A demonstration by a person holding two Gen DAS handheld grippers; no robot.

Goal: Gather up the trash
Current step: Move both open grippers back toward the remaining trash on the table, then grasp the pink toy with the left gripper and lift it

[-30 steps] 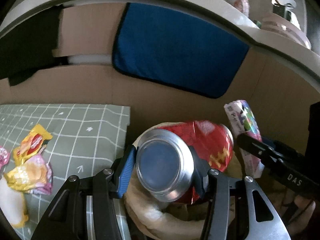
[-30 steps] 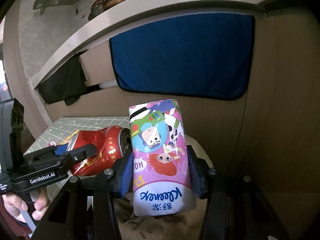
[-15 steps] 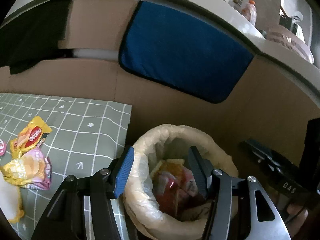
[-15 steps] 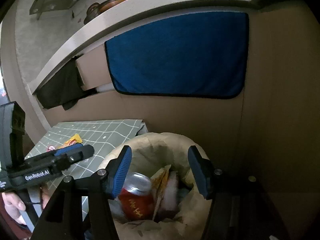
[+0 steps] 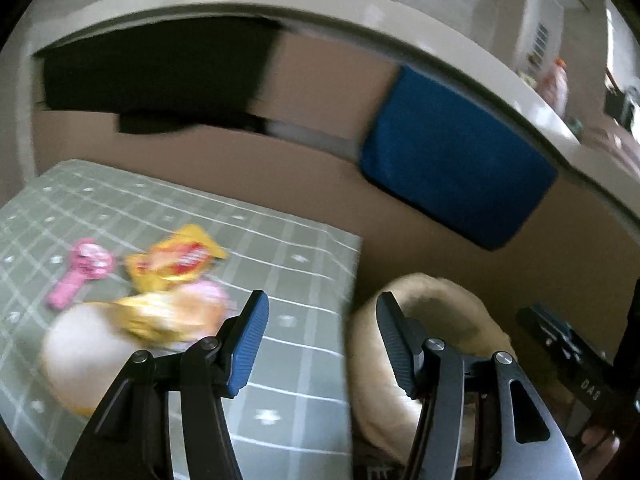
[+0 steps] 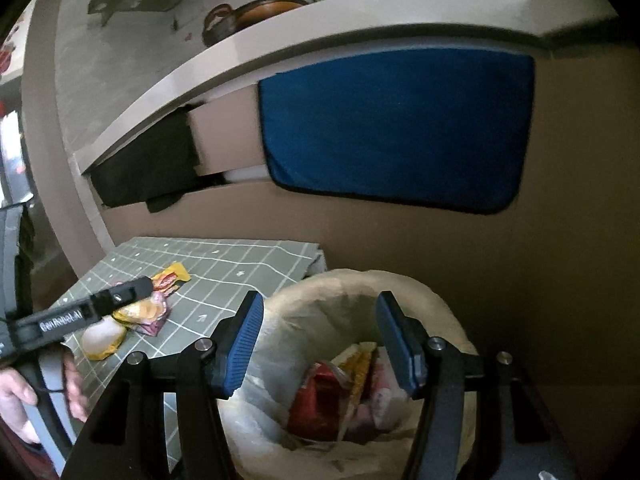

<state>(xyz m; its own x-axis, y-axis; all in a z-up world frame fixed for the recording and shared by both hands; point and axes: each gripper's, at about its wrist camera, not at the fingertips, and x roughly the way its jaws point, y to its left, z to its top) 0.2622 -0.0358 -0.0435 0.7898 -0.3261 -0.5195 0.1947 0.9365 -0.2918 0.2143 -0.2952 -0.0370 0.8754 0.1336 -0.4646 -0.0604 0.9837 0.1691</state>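
Note:
A bin lined with a pale bag (image 6: 352,292) stands beside the green checked table (image 6: 240,264); it also shows in the left wrist view (image 5: 436,304). Inside lie a red can (image 6: 316,404) and wrappers (image 6: 356,364). My right gripper (image 6: 320,340) is open and empty above the bin. My left gripper (image 5: 320,340) is open and empty over the table's right edge. On the table lie a yellow-red wrapper (image 5: 176,258), a pink wrapper (image 5: 86,268), a yellow-pink packet (image 5: 172,316) and a pale round thing (image 5: 80,356).
A blue cloth (image 6: 396,128) and a black cloth (image 6: 148,172) hang on the brown panel behind, under a white ledge (image 6: 240,52). The table (image 5: 312,380) ends just left of the bin. The left gripper shows in the right wrist view (image 6: 80,312).
Both grippers let go: the red can and the tissue pack dropped into the bin. The left gripper has since swung left over the table; the right stays above the bin.

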